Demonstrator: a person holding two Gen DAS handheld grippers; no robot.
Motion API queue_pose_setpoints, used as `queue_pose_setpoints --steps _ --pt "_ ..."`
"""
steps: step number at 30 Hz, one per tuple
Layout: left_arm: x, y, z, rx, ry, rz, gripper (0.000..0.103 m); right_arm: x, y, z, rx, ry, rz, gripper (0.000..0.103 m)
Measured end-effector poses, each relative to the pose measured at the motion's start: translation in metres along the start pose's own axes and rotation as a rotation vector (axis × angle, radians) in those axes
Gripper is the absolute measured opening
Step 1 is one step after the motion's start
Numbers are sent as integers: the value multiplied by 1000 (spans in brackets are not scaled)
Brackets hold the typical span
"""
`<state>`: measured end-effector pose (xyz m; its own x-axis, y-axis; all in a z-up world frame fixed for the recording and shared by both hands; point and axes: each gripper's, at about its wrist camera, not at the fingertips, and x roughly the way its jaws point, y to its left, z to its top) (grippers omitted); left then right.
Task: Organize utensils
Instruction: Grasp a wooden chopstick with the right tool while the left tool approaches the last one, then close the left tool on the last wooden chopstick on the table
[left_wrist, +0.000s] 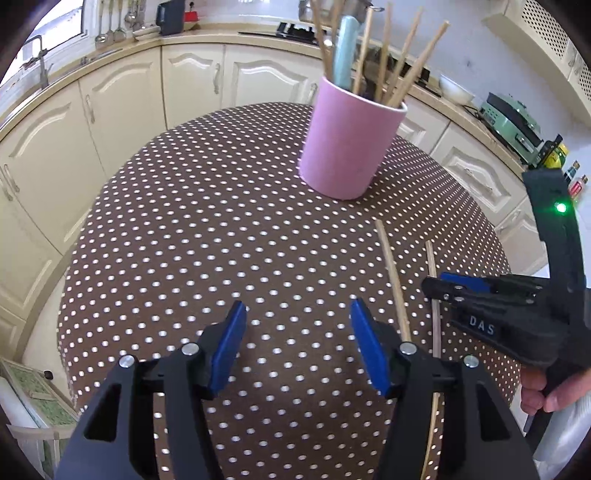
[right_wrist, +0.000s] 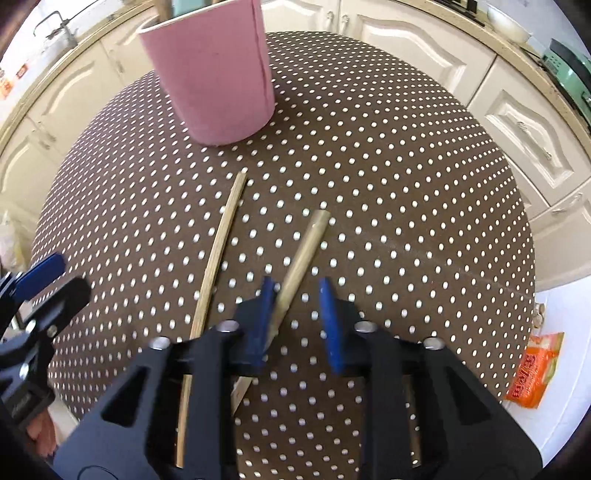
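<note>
Both jaws open: R gripper (right_wrist: 295, 288) astride chopstick (right_wrist: 308, 240), not clamped; L gripper (left_wrist: 298, 306) empty; pink cup (left_wrist: 347, 140) at 12 o'clock on desk (left_wrist: 184, 221).

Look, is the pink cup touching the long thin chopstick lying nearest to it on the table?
Apart. The right wrist view shows a strip of dotted tablecloth between the base of the pink cup and the near tip of the chopstick.
</note>
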<state>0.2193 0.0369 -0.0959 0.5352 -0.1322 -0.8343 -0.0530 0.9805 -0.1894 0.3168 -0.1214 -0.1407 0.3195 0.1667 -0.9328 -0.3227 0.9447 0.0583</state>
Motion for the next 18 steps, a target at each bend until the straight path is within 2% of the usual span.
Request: queue_pose_setpoints --steps 4,7,11,14,18 --pt "6 -21 4 35 11 -20 58 -2 -28 -2 31 38 99 8" --pt "11 -42 7 89 14 -46 58 3 -56 1 112 80 198 7" --pt "23 -61 14 113 28 -67 61 4 -71 -1 98 73 208 7" --pt "41 -73 22 121 66 -27 61 3 -79 -4 126 77 226 7" --pt "60 -80 32 109 108 -12 61 5 -72 6 155 85 255 7"
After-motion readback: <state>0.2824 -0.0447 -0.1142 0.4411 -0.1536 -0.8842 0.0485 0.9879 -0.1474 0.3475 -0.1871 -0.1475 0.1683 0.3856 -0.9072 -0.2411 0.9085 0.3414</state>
